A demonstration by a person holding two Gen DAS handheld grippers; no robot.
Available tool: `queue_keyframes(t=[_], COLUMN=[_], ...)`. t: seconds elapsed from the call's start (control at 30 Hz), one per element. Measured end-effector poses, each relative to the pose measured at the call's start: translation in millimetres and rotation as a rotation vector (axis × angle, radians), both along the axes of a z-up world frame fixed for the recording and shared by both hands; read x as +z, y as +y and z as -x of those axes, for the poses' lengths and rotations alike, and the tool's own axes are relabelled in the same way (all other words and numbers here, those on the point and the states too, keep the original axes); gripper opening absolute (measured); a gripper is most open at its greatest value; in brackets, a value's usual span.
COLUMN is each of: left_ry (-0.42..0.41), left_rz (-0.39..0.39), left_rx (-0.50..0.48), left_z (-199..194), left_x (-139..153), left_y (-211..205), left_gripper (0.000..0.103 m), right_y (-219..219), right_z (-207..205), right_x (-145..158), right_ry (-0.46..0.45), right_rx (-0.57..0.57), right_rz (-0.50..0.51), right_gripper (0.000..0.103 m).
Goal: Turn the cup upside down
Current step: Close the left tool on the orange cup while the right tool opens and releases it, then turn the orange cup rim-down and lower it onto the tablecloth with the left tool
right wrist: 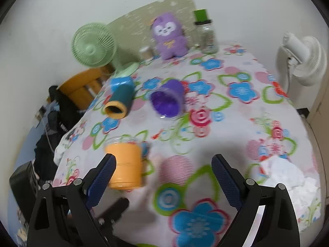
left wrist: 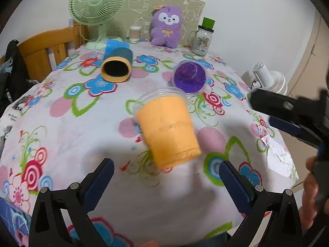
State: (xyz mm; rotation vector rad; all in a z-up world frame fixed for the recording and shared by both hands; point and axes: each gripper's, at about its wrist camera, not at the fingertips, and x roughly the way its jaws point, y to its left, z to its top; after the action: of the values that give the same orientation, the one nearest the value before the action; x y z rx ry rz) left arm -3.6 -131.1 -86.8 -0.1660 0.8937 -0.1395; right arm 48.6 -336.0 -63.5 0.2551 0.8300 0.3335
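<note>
Looking forward from the left wrist, the left gripper (left wrist: 165, 177) had its two blue-padded fingers (left wrist: 100, 180) spread wide apart, clamped on nothing. Between and just beyond them sat the orange cup in its clear plastic shell (left wrist: 167, 127), blurred and tilted, its clear rim pointing away toward the far side and its closed base nearest the camera. It lay on the flower-printed tablecloth (left wrist: 82, 135) — whether it rested fully on the cloth could not be told through the blur. Farther back lay a purple plastic cup (left wrist: 189, 76) on its side, and to its left a dark teal tube with a yellow rim (left wrist: 117, 68), also on its side. A pale green desk fan (left wrist: 96, 6), a purple plush toy (left wrist: 167, 26) and a clear glass jar with a green lid (left wrist: 202, 37) stood along the wall. The right gripper (left wrist: 287, 111) reached in from the right edge; its state could not be told from there.

From the right wrist, the right gripper (right wrist: 163, 179) also stood wide open, holding nothing. The orange cup (right wrist: 125, 164) showed just beside its left finger (right wrist: 102, 179), rim away from the camera. The purple cup (right wrist: 167, 98) and teal tube (right wrist: 120, 100) lay well beyond — a crumpled white paper (right wrist: 287, 177) sat near the right finger.
</note>
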Motion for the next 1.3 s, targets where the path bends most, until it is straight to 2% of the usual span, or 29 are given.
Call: queue_keyframes(t=[0.3,0.37,0.5,0.57,0.97,1.3], left_ry=[0.032,0.028,0.027,0.018,-0.012,-0.083], left_rz=[-0.045,-0.048,-0.032,-0.031,-0.004,-0.002], left_rx=[0.013,0.006,-0.007,-0.011,0.003,0.027], left_z=[-24.2,-25.5,-27.4,-26.6,-17.7,-7.7], left_x=[-22.1,-26.0,-27.7,-25.9,-5.3,24.1], left_y=[-15.1,-16.3,-15.1,-14.1,6.3,24.2], left_gripper=[0.102,0.090,0.075,0.063,0.058,0.056], right_y=[-39.4,-43.0,-44.8,-43.4,-21.5,0.9], right_z=[-3.3,-5.2,-7.0,-7.5,-5.0,-1.9], right_x=[-28.1,-32.7,-36.5,-37.1,-37.5,-33.1], right_ry=[0.055,0.061,0.068,0.069,0.065,0.050], right_rx=[-0.062,-0.067,-0.066,-0.062,-0.015,0.040], right_rz=[-0.039,-0.043,-0.055,-0.053,-0.014,0.011], right_gripper=[0.096,0.096,0.096,0.096,0.096,0.096])
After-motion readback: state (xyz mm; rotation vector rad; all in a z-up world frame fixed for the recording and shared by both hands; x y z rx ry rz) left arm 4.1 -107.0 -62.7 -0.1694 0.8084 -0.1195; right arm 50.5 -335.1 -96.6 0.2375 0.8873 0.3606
